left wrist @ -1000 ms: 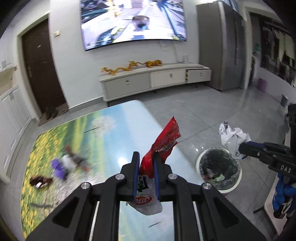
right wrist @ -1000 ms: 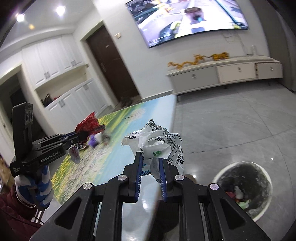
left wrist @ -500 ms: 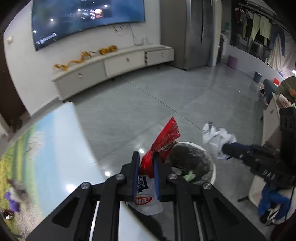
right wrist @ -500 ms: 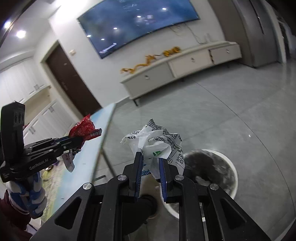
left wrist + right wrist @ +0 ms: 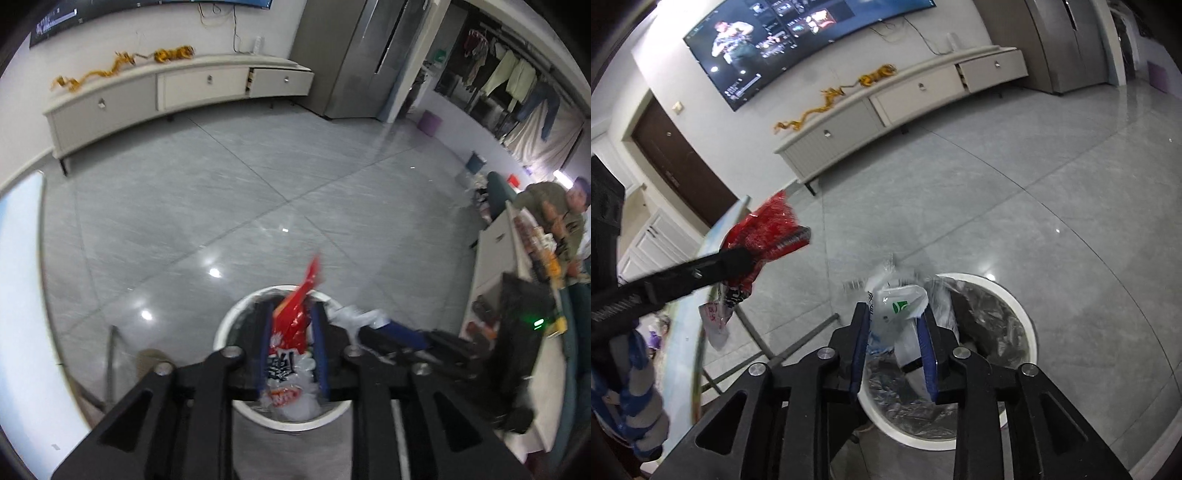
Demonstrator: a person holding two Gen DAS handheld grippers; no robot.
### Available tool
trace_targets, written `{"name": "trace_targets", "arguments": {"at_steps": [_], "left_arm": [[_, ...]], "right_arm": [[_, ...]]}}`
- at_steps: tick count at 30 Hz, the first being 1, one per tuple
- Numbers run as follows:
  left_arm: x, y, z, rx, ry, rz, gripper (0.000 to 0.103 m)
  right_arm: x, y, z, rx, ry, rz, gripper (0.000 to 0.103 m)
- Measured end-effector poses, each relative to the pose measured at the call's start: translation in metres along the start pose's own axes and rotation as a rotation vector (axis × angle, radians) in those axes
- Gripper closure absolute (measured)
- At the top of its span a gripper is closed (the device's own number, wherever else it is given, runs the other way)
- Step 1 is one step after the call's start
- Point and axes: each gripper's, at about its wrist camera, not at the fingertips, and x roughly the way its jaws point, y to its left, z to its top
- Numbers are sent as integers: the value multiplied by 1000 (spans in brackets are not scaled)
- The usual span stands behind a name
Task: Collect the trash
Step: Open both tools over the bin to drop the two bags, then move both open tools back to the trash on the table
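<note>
Grey floor tiles fill both views, with the white-rimmed bin (image 5: 236, 317) low at centre. I am at the drop step: both tongs hang over the bin and both are opening. In the left wrist view my left tongs (image 5: 291, 350) have parted around the red snack wrapper (image 5: 293, 321), which sits loose between them above the bin mouth. In the right wrist view my right tongs (image 5: 895, 339) have spread around the crumpled white plastic bag (image 5: 901, 302), just over the bin's left rim. Next, I judge, I widen further and let both fall in.
</note>
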Motion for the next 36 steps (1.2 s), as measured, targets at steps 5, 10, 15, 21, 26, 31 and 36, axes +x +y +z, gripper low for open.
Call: {"name": "trace_targets", "arguments": {"at_steps": [5,10,15,21,26,31,36], "left_arm": [[-2,-2,2,-5,-14,-24,59],[-15,3,-6,-3,-33,14,59],[-37,8,-14,-5,-65,52,59],[-77,12,-28,12,-140,145,56],[-114,21,-47,4,-212,221,47],[-148,33,-65,-14,-265,274,47],[-181,45,-80,-31,-321,330,47]], "right_arm": [[0,-7,-4,22,-3,-23,59],[-11,-9,-4,26,-21,-35,57],[-31,-4,-3,21,-60,-44,54],[-56,15,-3,-18,-97,-47,51],[-74,38,-3,-61,-122,-39,49],[-86,62,-1,-105,-142,-21,48],[-96,91,-2,-156,-155,-5,48]]}}
